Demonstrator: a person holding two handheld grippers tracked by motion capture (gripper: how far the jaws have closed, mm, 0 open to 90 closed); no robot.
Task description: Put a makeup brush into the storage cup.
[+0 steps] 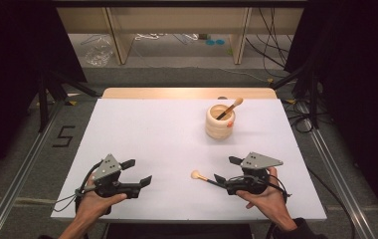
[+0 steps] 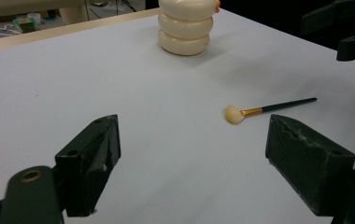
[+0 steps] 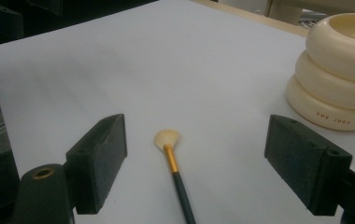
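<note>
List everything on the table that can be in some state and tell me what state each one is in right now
Left gripper: open, jaws wide apart, holding nothing.
Right gripper: open, jaws wide apart, straddling the loose brush without gripping it.
Loose brush: lying flat on the table, bristles pointing away from the right gripper.
Holder: upright, with one brush in it.
Brush in holder: leaning, bristle end up.

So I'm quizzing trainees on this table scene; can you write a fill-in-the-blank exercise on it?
1. The cream ringed ceramic holder has ___ brush standing in it.
2. The dark-handled, gold-ferruled makeup brush lies flat between the open jaws of the ___ tool.
3. The left tool has its jaws ___.

Missing words: one; right; open
</note>
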